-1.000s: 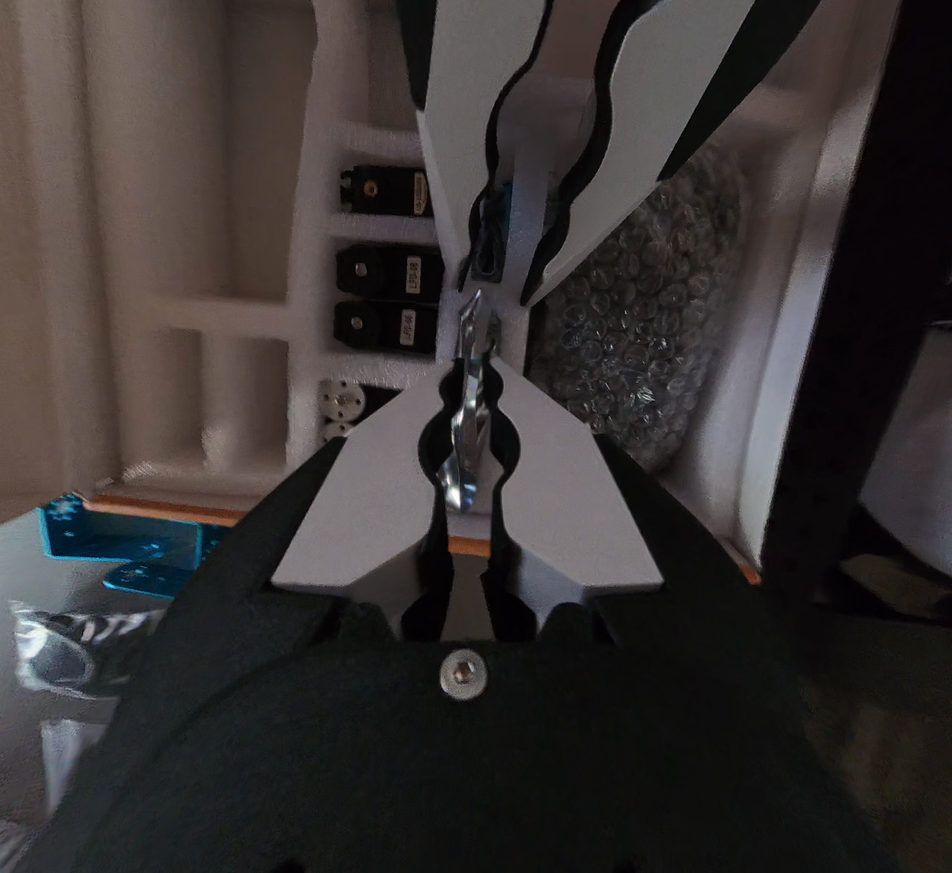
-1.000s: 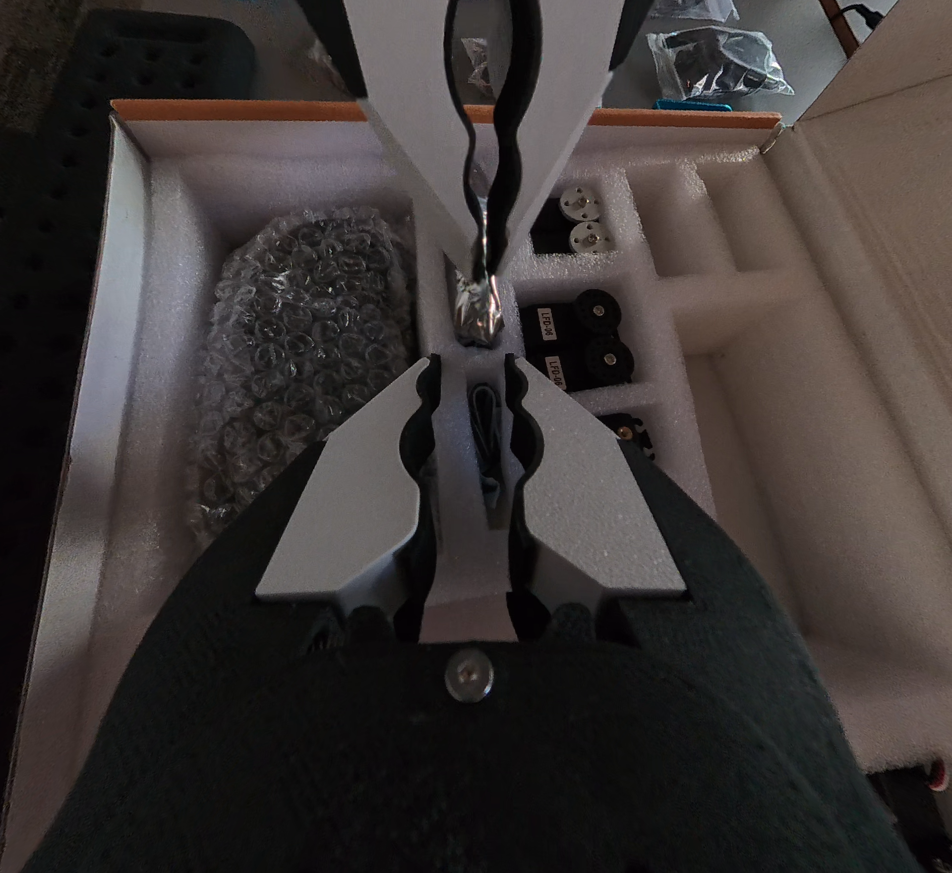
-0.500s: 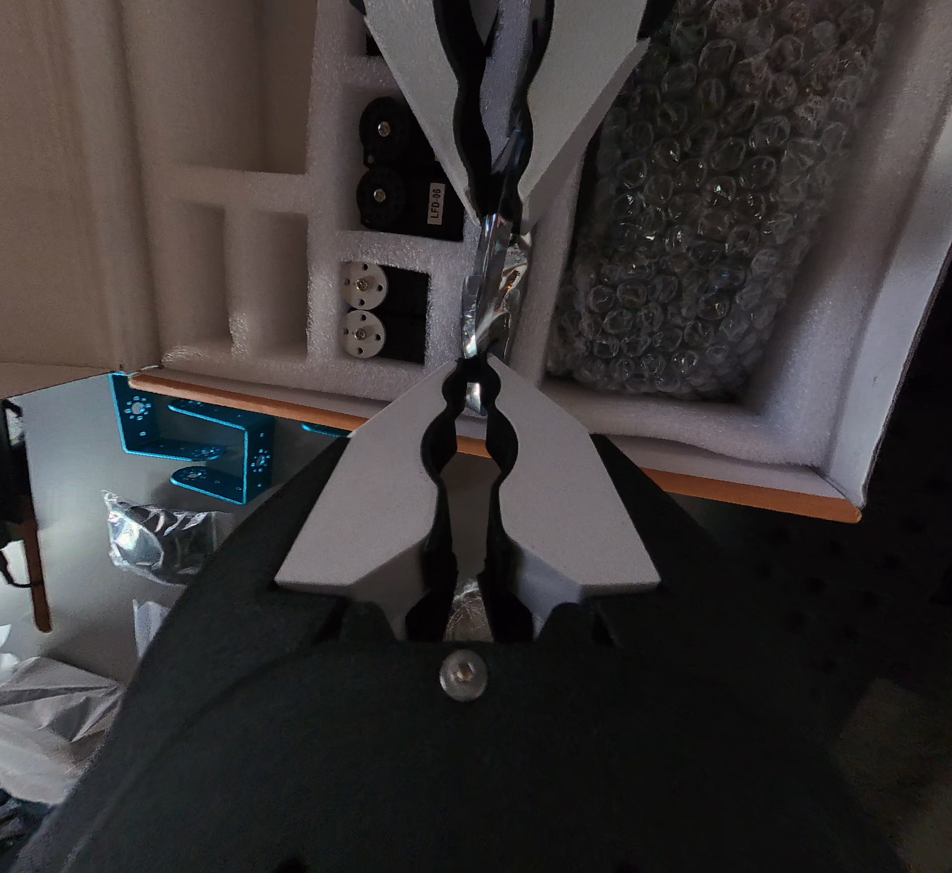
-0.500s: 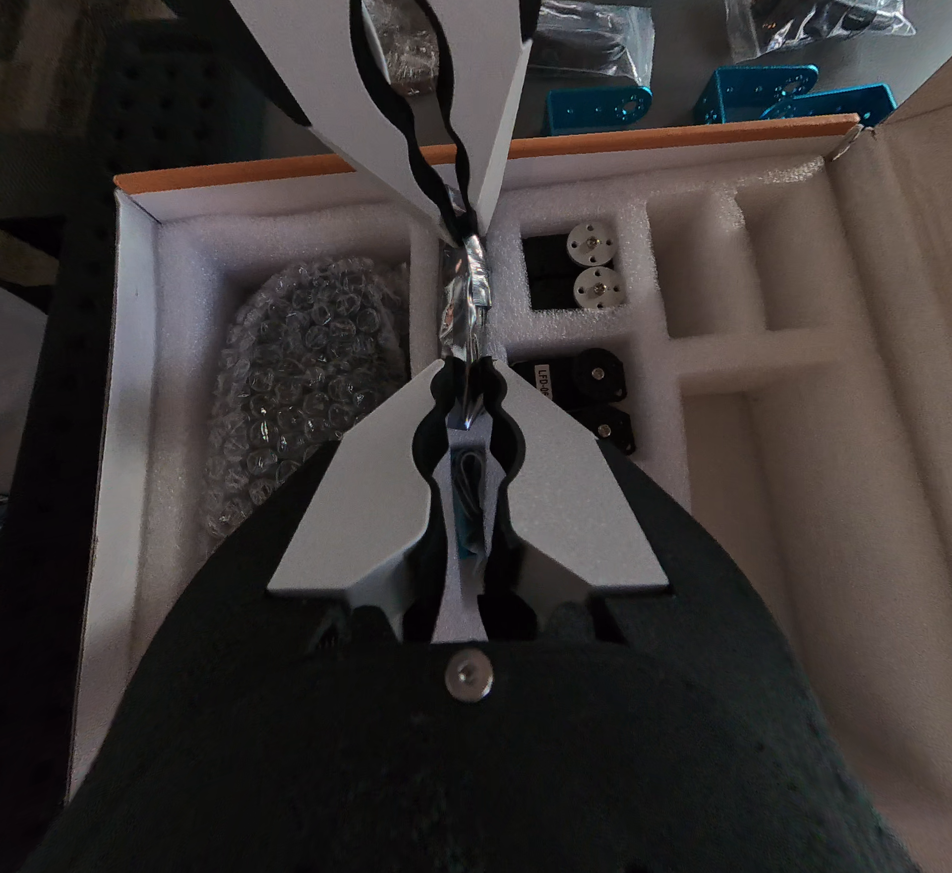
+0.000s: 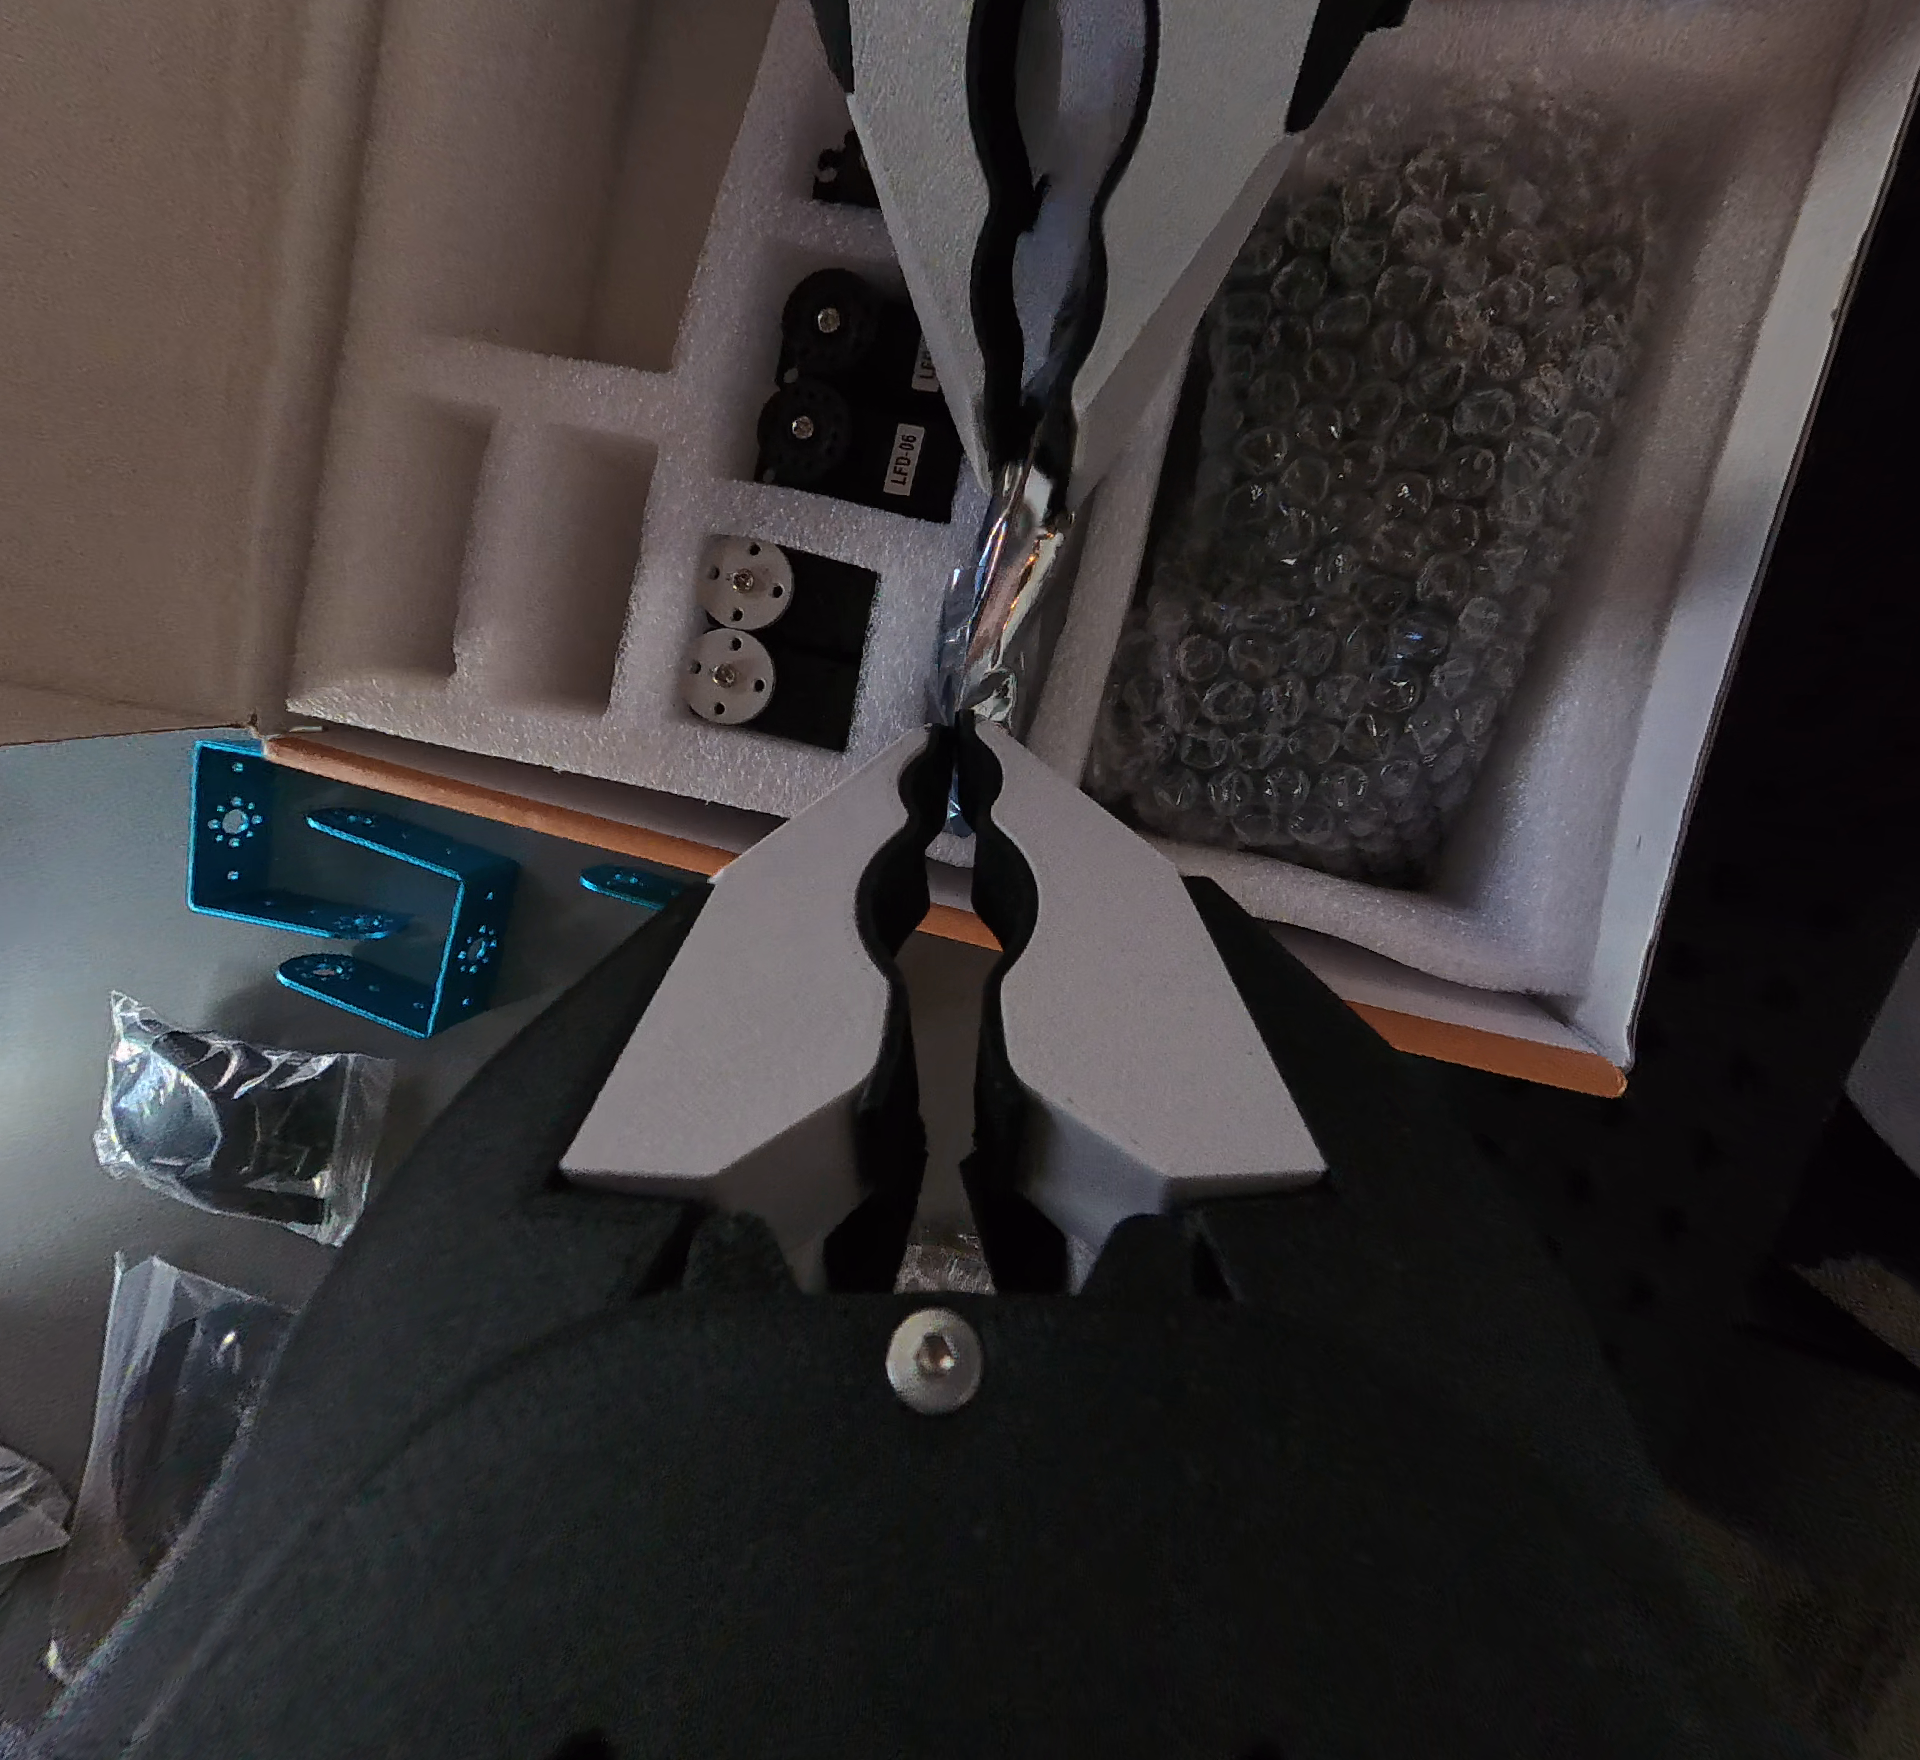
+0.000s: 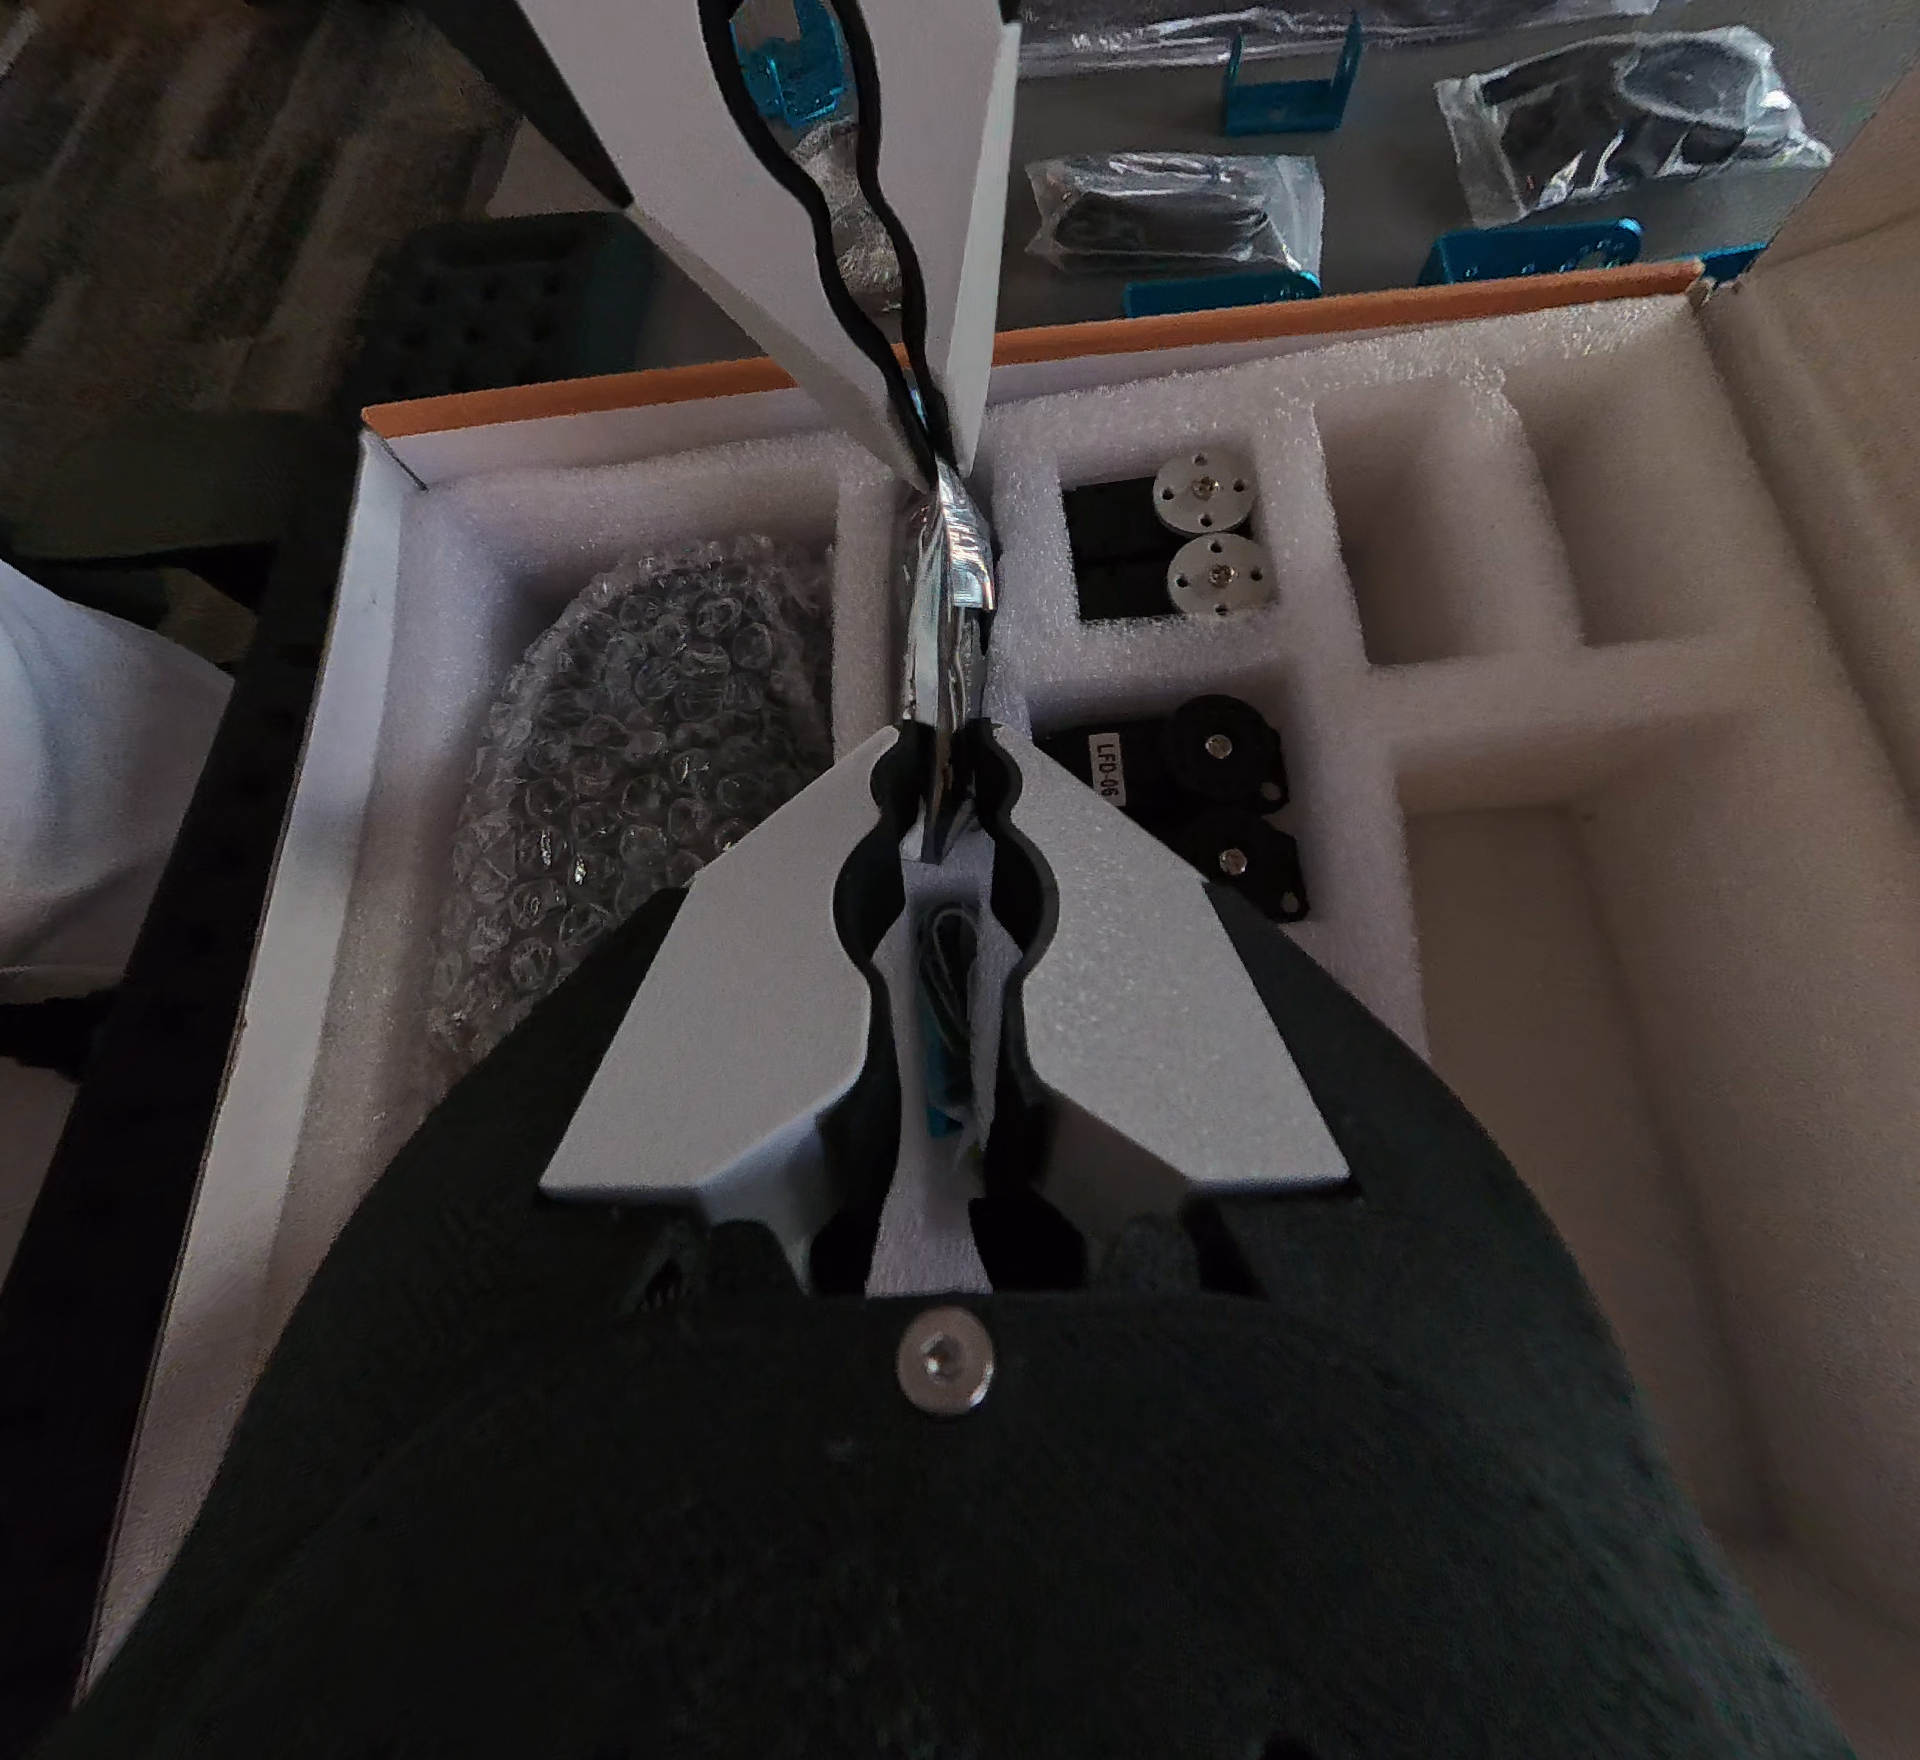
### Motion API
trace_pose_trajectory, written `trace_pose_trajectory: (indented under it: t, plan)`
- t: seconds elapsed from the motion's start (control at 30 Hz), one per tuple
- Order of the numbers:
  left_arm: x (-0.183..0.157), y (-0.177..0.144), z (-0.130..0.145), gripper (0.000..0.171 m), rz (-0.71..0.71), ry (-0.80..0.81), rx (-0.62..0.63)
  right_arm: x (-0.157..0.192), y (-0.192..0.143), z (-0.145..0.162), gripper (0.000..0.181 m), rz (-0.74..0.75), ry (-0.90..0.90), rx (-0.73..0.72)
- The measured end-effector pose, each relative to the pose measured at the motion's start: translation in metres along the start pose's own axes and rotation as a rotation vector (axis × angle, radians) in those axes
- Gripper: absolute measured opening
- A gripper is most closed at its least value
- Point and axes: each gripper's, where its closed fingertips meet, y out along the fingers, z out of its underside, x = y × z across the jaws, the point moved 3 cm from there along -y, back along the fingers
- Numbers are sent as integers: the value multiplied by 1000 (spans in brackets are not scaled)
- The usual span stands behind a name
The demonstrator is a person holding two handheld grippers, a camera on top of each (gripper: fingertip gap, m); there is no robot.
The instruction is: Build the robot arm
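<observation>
A small shiny silver plastic bag (image 5: 997, 588) is stretched between both grippers above an open box lined with white foam (image 5: 665, 380). My left gripper (image 5: 951, 744) is shut on its near end. My right gripper (image 6: 940, 754) is shut on the other end of the same bag (image 6: 945, 588). The right gripper shows at the top of the left wrist view (image 5: 1023, 453), the left gripper at the top of the right wrist view (image 6: 940, 453). The bag hangs over a narrow foam slot beside black servos (image 6: 1195, 796).
A bubble-wrapped bundle (image 5: 1382, 505) fills one big foam compartment. Two servos with silver discs (image 6: 1205, 526) sit in a slot; other foam slots (image 6: 1455, 547) are bare. Beyond the box's orange edge lie blue metal brackets (image 5: 343, 889) and bagged black parts (image 6: 1631, 121). There is about 5 cm between the tips of the two grippers.
Both grippers have risen and drawn apart with the silver bag held between them. The right gripper, open a second ago, is now shut on the bag's end. More of the table shows.
</observation>
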Motion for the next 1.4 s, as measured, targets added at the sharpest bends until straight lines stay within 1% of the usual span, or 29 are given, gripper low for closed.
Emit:
trace_pose_trajectory:
  t: [0.03, 0.07, 0.1, 0.13, 0.23, 0.27, 0.3, 0.37, 0.4, 0.43, 0.47, 0.5, 0.53, 0.6, 0.63, 0.7, 0.73, 0.8, 0.83, 0.87, 0.9, 0.97, 1.03, 1.1, 1.17, 1.27, 1.33, 1.37, 1.4]
  plan:
    - [0, -2, -1, 0, -5, 4, -8, 0, -1, -3, 10, 12, -24, -9]
    - [0, -3, -3, 0, -10, 6, -17, 1, -1, -8, 16, 23, -42, -43]
    - [0, -5, -5, 0, -13, 6, -25, -2, 0, -16, 30, 45, -32, -86]
    - [-1, -6, -7, 0, -17, 9, -31, -1, 3, -22, 32, 39, -22, -101]
    - [-2, -7, -7, 0, -30, 14, -48, 3, 15, -28, 26, 31, -73, -47]
    - [-3, -7, -6, 0, -35, 17, -52, 5, 17, -33, 20, 36, -102, -65]
    - [-3, -6, -5, 0, -41, 23, -49, 4, 20, -32, 15, 56, -119, -43]
    - [-3, -2, -1, 0, -55, 39, -24, 3, 18, -28, 17, 71, -137, 14]
    - [-2, 1, 2, 1, -57, 37, -8, 2, 12, -29, 22, 95, -137, 17]
    - [-3, 4, 6, 3, -55, 27, 1, 5, 3, -33, 31, 106, -133, -14]
    - [-2, 5, 8, 5, -62, 18, -12, 13, -7, -36, 31, 80, -128, -59]
    - [-1, 2, 7, 5, -71, 2, -57, 27, -16, -35, 31, 20, -129, -86]
    - [0, -6, 5, 7, -71, -33, -118, 40, -22, -31, 34, -26, -126, -81]
    - [2, -30, -1, 27, -30, -149, -261, 59, -25, -16, 52, -74, -100, -15]
    - [2, -43, -3, 28, 9, -214, -330, 66, -22, -10, 55, -90, -81, 22]
    - [-3, -61, 0, 28, 74, -315, -450, 69, -11, -2, 54, -55, -79, 105]
    - [-5, -67, 4, 28, 80, -347, -497, 70, -6, 1, 56, -39, -97, 149]
    - [-13, -72, 14, 24, 65, -387, -559, 64, 4, 10, 69, 16, -106, 275]
    - [-19, -73, 19, 24, 58, -402, -579, 59, 8, 15, 67, 55, -110, 350]
    - [-26, -73, 24, 23, 57, -415, -592, 63, 13, 17, 70, 38, -108, 391]
    - [-32, -73, 30, 23, 52, -430, -600, 66, 18, 21, 67, 24, -96, 433]
    - [-41, -72, 41, 21, 14, -466, -606, 64, 26, 30, 69, 58, -75, 510]
    - [-51, -68, 52, 21, -26, -478, -584, 62, 32, 33, 64, 75, -81, 539]
    - [-60, -63, 58, 23, -62, -463, -566, 61, 29, 33, 58, 96, -99, 552]
    - [-69, -56, 54, 25, -72, -418, -564, 61, 25, 32, 55, 120, -109, 557]
    - [-74, -40, 51, 28, -102, -344, -503, 63, 20, 25, 52, 131, -121, 554]
    - [-80, -32, 43, 29, -67, -313, -514, 66, 14, 13, 47, 116, -90, 516]
    - [-83, -28, 41, 29, -45, -303, -516, 66, 10, 4, 38, 108, -68, 473]
    - [-83, -25, 40, 30, -33, -297, -509, 64, 4, -2, 37, 114, -56, 447]
